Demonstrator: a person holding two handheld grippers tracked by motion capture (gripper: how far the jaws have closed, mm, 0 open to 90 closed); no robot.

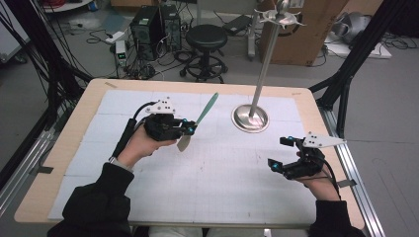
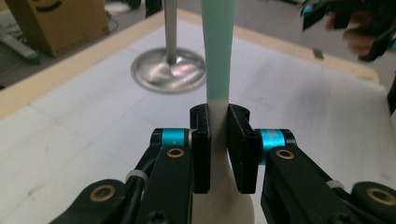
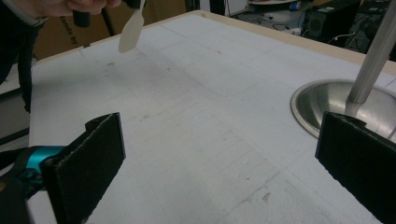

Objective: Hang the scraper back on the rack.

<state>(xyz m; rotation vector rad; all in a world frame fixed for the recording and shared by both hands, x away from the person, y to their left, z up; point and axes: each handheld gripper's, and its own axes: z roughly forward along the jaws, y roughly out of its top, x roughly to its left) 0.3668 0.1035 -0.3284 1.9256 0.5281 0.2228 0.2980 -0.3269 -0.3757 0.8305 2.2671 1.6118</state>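
Note:
A spatula with a teal handle [image 1: 207, 107] and a cream-white blade [image 1: 184, 142] hangs above the white mat, held in my left gripper [image 1: 190, 127]. In the left gripper view the two black pads [image 2: 201, 154] press on the spatula [image 2: 218, 51] where the cream part meets the teal handle, which points away toward the metal stand's round base [image 2: 169, 72]. My right gripper [image 1: 282, 153] rests at the right of the table, its jaws spread wide with nothing between them. The right gripper view has the spatula blade [image 3: 131, 29] far off at the top left.
A tall metal pole on a round steel base [image 1: 250, 118] stands at the back centre of the table [image 1: 59, 148]. The white mat [image 1: 217, 177] covers most of the top. A stool, computer cases and a cardboard box sit on the floor beyond.

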